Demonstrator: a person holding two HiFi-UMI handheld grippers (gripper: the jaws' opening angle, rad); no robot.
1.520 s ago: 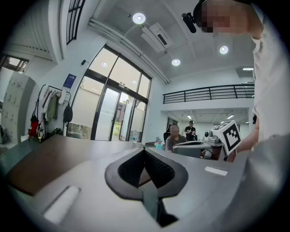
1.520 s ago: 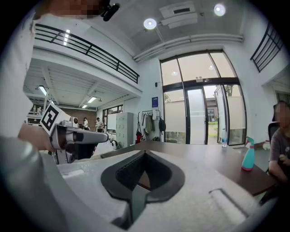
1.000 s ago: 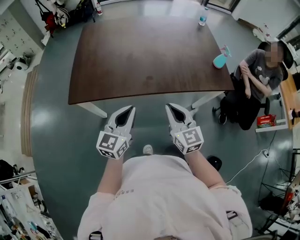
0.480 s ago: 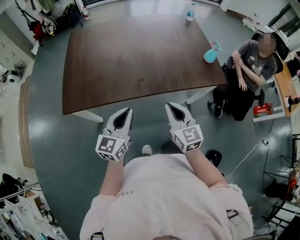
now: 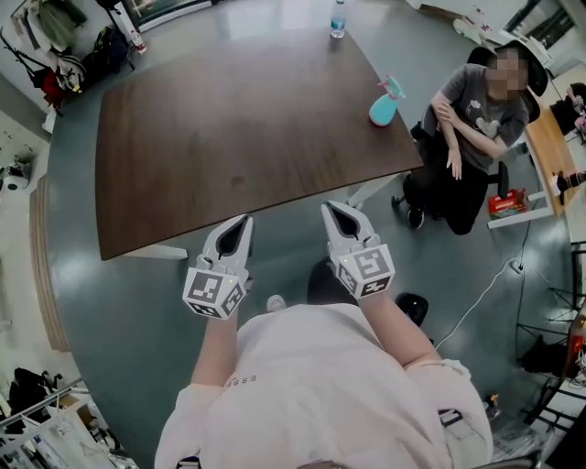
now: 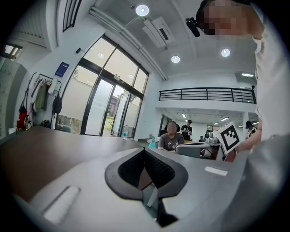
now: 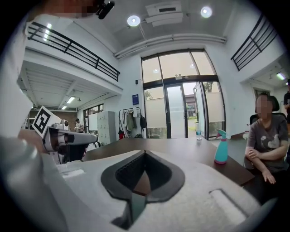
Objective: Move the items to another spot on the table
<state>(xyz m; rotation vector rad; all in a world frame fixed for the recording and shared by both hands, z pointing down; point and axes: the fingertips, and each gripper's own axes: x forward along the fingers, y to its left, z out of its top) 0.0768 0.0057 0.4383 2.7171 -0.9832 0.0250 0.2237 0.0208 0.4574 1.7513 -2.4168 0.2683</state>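
A teal spray bottle point(image 5: 383, 103) stands near the right edge of the dark brown table point(image 5: 229, 137). At the far edge stands a clear water bottle point(image 5: 338, 20). My left gripper point(image 5: 244, 220) and right gripper point(image 5: 328, 208) are side by side just off the table's near edge, both shut with nothing in them. In the right gripper view the closed jaws point(image 7: 145, 153) point across the table, with the spray bottle point(image 7: 220, 147) to the right and the water bottle point(image 7: 198, 131) behind it. The left gripper view has closed jaws point(image 6: 145, 152) and the spray bottle point(image 6: 152, 138) far off.
A person point(image 5: 472, 114) sits on a chair right of the table, close to the spray bottle. On the floor are a red box point(image 5: 506, 201), a white cable point(image 5: 485, 298) and a black round object point(image 5: 412, 307). Clutter lines the room's left edge.
Both grippers have come forward to the table's near edge. In the head view the table and the seated person have shifted left and nearer. The jaws stay shut.
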